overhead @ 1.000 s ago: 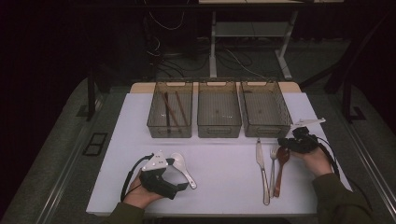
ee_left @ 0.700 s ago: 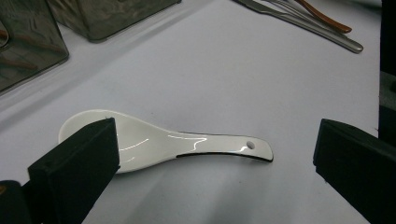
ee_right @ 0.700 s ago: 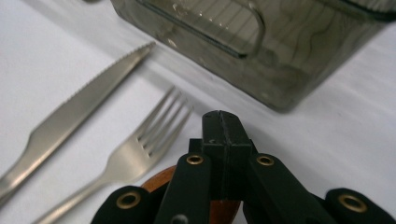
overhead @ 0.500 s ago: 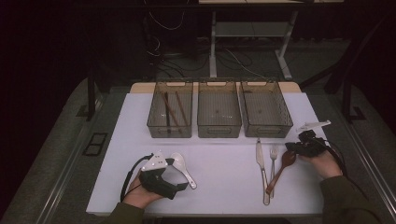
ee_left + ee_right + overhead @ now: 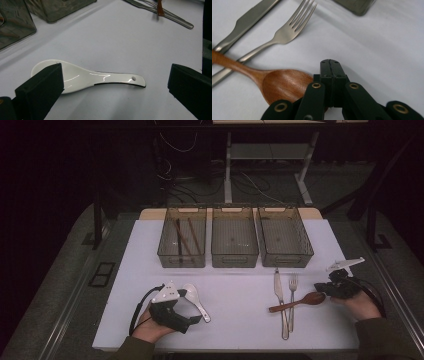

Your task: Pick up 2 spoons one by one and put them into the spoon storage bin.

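Observation:
A white ceramic spoon (image 5: 82,77) lies flat on the white table (image 5: 240,285) at the front left, also seen from above (image 5: 197,301). My left gripper (image 5: 115,71) is open around it, one jaw in front of the bowl and the other past the handle end; from above it sits low at the left (image 5: 190,307). A wooden spoon (image 5: 282,85) lies slanted across a steel fork (image 5: 287,32) and a knife (image 5: 244,22). My right gripper (image 5: 330,63) is shut at the right rim of its bowl, at the table's right (image 5: 321,290).
Three clear bins stand in a row at the back: the left bin (image 5: 182,262) holds brown chopsticks (image 5: 187,236), then the middle bin (image 5: 235,262) and the right bin (image 5: 287,261). Knife (image 5: 279,292) and fork (image 5: 293,287) lie side by side.
My right gripper has moved right and toward the person. The wooden spoon's bowl followed it, swinging the spoon from nearly upright to a slant across the fork and knife. The left gripper stayed still.

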Demonstrator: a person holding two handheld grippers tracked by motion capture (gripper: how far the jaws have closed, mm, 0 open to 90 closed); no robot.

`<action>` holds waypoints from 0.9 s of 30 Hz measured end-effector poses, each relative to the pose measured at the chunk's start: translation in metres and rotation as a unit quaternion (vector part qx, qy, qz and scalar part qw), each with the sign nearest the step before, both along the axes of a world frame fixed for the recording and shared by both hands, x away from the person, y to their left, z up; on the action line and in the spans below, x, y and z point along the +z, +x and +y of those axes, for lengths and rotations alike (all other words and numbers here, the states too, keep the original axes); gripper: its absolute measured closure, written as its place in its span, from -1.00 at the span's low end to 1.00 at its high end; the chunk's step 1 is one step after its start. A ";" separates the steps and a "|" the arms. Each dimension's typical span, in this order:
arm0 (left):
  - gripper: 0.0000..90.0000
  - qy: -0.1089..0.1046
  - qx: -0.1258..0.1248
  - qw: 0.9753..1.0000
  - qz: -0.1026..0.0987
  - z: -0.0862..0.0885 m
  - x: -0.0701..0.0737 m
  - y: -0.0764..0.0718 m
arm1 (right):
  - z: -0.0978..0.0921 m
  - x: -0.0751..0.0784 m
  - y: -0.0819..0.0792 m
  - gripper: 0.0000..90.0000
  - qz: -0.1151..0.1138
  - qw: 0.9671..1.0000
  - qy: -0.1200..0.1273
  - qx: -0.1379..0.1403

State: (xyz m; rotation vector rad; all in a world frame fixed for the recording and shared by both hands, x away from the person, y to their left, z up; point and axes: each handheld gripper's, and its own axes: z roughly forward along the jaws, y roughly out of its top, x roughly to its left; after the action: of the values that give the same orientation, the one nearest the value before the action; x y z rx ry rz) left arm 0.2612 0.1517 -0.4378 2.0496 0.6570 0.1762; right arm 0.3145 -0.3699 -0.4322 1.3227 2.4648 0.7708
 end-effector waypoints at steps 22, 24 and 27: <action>-1.00 -0.001 0.001 1.000 -0.001 0.000 0.000 0.000 | -0.006 -0.006 -0.025 0.09 0.021 0.995 0.045 0.092; -1.00 0.000 0.001 1.000 -0.001 0.000 0.000 0.000 | -0.005 -0.006 -0.026 0.12 0.017 0.994 0.041 0.099; -1.00 -0.001 0.001 1.000 -0.001 0.000 0.000 0.000 | -0.004 -0.006 -0.027 0.21 0.021 0.992 0.045 0.114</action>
State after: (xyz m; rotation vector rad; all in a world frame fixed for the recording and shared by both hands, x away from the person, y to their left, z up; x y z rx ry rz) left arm 0.2609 0.1519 -0.4373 2.0474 0.6581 0.1795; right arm 0.2872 -0.3740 -0.4381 1.1056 2.6760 0.9243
